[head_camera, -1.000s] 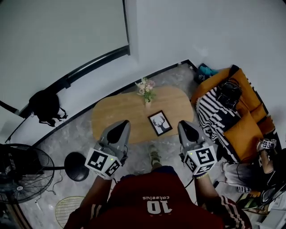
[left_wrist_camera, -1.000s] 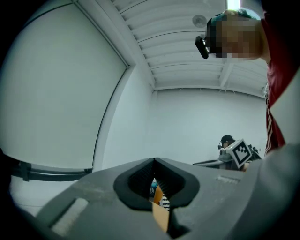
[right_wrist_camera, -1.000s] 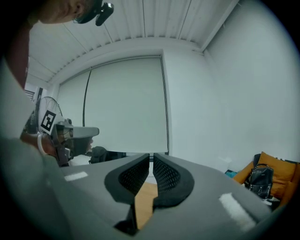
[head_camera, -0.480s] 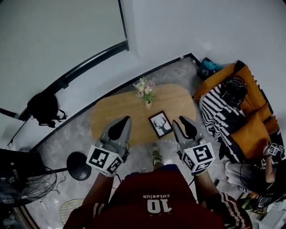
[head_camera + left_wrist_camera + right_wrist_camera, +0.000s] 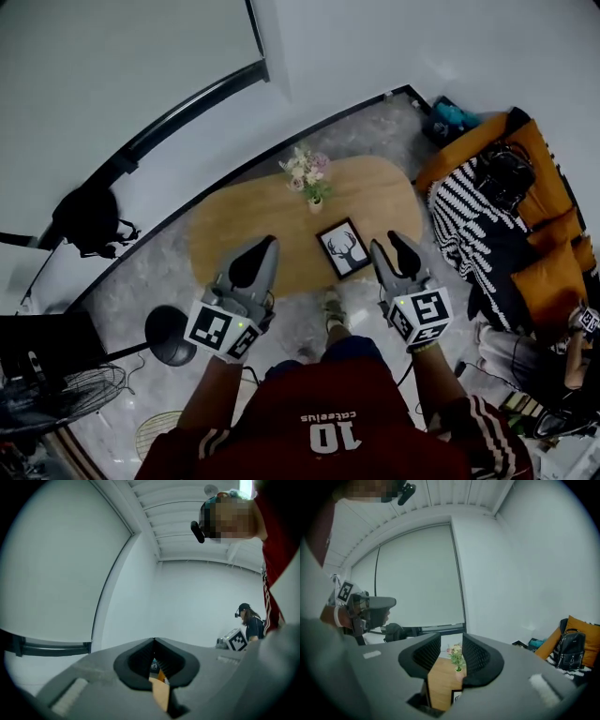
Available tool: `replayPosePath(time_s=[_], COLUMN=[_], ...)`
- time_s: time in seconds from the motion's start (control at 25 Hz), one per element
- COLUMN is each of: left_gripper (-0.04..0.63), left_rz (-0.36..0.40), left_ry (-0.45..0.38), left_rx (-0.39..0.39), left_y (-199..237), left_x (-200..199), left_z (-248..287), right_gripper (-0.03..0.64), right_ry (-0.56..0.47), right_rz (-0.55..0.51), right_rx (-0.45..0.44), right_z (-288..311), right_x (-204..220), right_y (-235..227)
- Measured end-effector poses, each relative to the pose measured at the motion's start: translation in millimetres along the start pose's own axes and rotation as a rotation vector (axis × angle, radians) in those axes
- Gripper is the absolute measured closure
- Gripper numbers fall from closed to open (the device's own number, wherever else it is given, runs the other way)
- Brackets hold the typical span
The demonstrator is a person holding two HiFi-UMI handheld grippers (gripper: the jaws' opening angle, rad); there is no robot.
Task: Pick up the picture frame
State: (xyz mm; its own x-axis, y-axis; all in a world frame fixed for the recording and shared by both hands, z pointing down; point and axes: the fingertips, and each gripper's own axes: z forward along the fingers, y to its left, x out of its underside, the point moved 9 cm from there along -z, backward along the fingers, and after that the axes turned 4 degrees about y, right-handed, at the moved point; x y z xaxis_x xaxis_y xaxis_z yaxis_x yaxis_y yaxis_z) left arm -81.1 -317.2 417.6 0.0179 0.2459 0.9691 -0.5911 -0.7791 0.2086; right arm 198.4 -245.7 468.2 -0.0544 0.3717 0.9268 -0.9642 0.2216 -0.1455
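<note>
Both your grippers were empty: right fingers (image 5: 406, 253) opening, left fingers (image 5: 253, 263) together; overreaching the picture frame (image 5: 344, 247) could tip the vase (image 5: 316, 203).

The desk (image 5: 246, 230) is seen as smooth, matt, light wood. The floor (image 5: 127, 289) is shown as grey mottled stone. The picture frame (image 5: 343, 248) is edged in black.
</note>
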Motion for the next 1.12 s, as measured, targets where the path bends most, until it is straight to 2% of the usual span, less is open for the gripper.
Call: replayPosePath(time_s=[0.16,0.4,0.72,0.92,1.12], left_gripper=[0.592,0.592,0.592,0.592,0.592], left_rz=[-0.013,0.048,0.062,0.054,0.040], left_ry=[0.022,0.082,0.106,0.161,0.167], left_rx=[0.017,0.058,0.056,0.040,0.020], left_y=[8,29,38,42,50], left_x=[18,48,70,98,126], left_z=[19,47,74,77,76], right_gripper=[0.483,0.485,0.494,0.499,0.497], right_ry=[0.062,0.174,0.392,0.523,0.639], right_rz=[0.019,-0.023,-0.041,-0.080,-0.105], right_rx=[0.024,0.080,0.108,0.109,0.124], right_z=[24,65,126,157,185], right_x=[33,96,222,295,352], right_y=[-17,-49,-84,-104,-120])
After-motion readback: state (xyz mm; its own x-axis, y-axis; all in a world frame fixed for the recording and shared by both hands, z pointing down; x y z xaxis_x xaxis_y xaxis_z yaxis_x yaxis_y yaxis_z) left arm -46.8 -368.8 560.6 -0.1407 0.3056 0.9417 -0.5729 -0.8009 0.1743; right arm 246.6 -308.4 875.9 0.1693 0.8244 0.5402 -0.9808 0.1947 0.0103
